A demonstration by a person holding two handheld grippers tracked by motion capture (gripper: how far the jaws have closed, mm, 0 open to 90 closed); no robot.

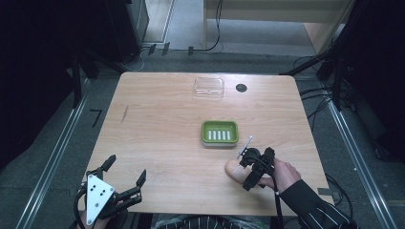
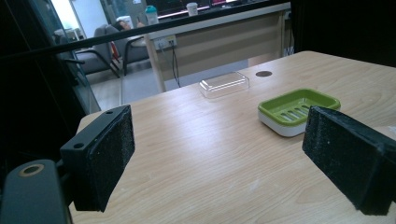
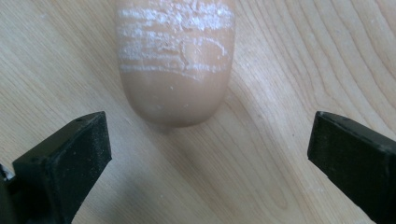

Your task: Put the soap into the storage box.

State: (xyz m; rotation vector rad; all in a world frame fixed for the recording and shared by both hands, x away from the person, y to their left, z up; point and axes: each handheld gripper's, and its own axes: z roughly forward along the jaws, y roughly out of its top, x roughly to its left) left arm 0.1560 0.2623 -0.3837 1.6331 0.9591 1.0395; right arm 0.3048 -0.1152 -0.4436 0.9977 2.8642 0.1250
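High view: right gripper (image 1: 245,168) poised over tan soap bar (image 1: 235,170) near table's (image 1: 157,143) front edge, jaws spread wide to straddle it. Green soap dish (image 1: 219,132) waited mid-table. Left gripper (image 1: 128,177), jaws apart, idled at front-left corner.

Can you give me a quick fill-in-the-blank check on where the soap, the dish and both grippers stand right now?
1. The right gripper is over the tan soap bar with its jaws ____.
2. The soap bar lies on the ____, not in the green soap dish.
3. The clear lid sits at the ____ edge of the table, beyond the dish.
4. The left gripper holds ____.

Missing words: open; table; far; nothing
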